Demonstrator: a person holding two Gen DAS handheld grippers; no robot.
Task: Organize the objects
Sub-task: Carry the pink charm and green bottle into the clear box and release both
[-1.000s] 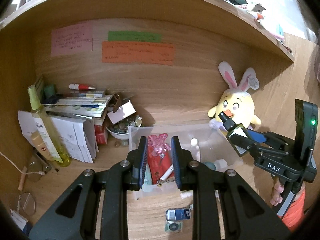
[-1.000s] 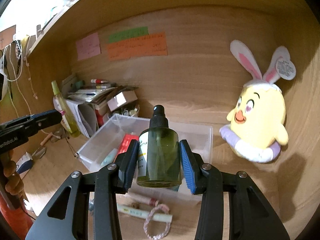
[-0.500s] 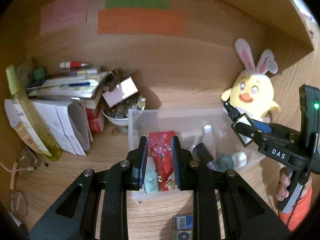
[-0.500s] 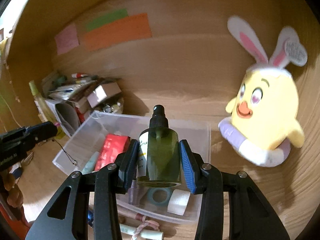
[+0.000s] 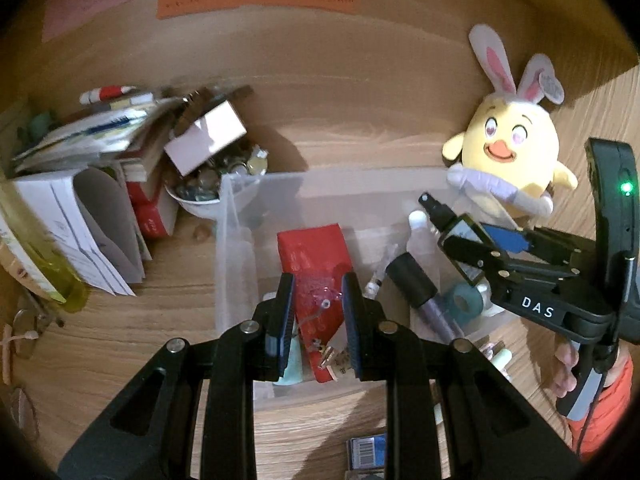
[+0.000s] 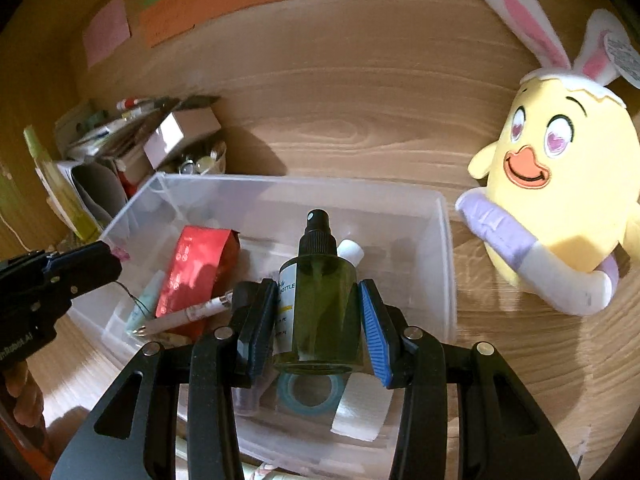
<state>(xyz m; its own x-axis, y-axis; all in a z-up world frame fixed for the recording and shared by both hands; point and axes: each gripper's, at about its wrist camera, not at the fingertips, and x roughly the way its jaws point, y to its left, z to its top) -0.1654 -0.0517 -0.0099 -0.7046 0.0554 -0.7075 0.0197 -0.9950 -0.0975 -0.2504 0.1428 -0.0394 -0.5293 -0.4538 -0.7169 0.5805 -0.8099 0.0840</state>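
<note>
My left gripper (image 5: 318, 284) is shut on a clear pink charm (image 5: 320, 298) with a thin wire dangling from it. It hangs over the left part of a clear plastic bin (image 5: 340, 176), above a red packet (image 5: 312, 248). My right gripper (image 6: 315, 286) is shut on a green spray bottle (image 6: 320, 320) with a black pump top, held upright above the bin's (image 6: 280, 182) middle. In the left wrist view the right gripper (image 5: 466, 236) and its bottle (image 5: 444, 216) reach in from the right. The right wrist view has the left gripper (image 6: 100, 258) at the bin's left edge.
A yellow plush chick (image 6: 560, 184) with rabbit ears leans on the back wall right of the bin. Left of the bin stand a bowl of small items (image 5: 208, 188), stacked books and papers (image 5: 92, 152) and a yellow-green bottle (image 5: 44, 264). In the bin lie a tape roll (image 6: 310, 394), tubes and a pen.
Both grippers have moved forward and down over the bin, so it looms larger and its contents show. Each keeps hold of the same thing.
</note>
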